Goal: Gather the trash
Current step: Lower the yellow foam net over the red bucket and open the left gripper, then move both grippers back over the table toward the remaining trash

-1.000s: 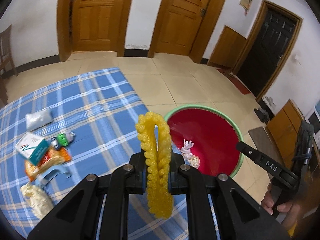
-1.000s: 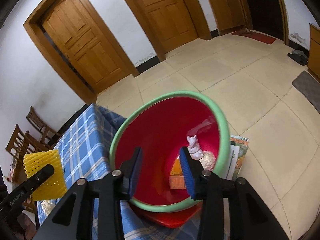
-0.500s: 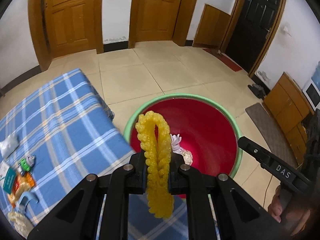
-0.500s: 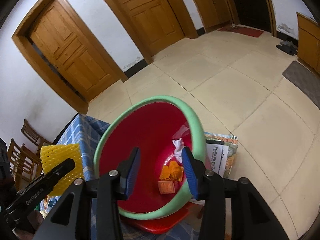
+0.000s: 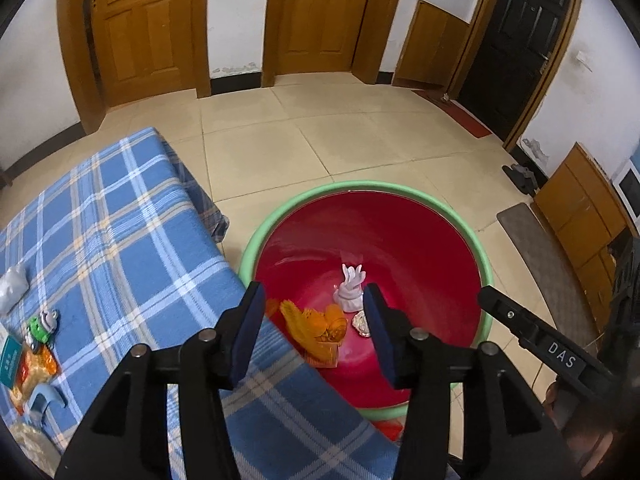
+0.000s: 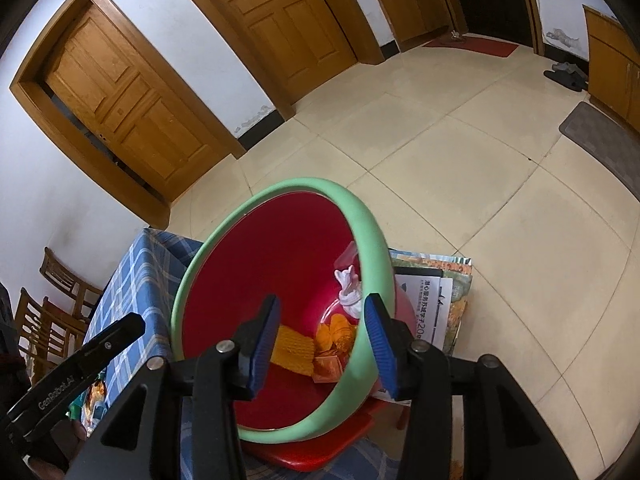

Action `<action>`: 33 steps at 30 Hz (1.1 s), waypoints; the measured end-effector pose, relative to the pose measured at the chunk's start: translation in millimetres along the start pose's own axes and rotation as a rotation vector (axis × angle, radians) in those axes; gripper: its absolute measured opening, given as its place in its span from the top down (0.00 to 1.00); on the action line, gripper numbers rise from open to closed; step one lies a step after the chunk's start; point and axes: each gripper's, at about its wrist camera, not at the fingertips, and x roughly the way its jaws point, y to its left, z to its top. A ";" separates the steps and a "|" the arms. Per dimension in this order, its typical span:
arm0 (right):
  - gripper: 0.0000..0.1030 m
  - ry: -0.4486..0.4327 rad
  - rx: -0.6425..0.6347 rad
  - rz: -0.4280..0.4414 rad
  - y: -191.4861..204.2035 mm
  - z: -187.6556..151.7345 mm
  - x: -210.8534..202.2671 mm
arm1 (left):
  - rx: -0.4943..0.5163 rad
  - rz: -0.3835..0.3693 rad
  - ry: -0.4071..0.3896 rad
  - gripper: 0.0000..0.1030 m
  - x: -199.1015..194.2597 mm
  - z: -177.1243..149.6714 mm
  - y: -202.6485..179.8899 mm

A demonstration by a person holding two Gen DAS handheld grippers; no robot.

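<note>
Left gripper [image 5: 311,330] hung over the near rim of the round red plastic basin with a green rim [image 5: 440,208]; its jaws had just been opening, nothing between them. Yellow foam fruit net [image 5: 298,326] lay on the basin floor, touching an orange crumpled wrapper [image 5: 334,322], near a white knotted bag [image 5: 350,290]. Right gripper [image 6: 322,342] also parted and empty, over the basin. More litter stayed on the blue plaid tablecloth [image 5: 120,248]: a clear plastic pouch [image 5: 12,286] and an orange snack packet [image 5: 34,366].
</note>
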 end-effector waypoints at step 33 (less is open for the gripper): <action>0.23 -0.005 -0.126 0.106 71.5 -26.5 -17.0 | -0.381 0.266 -0.156 0.35 -127.4 -87.4 147.7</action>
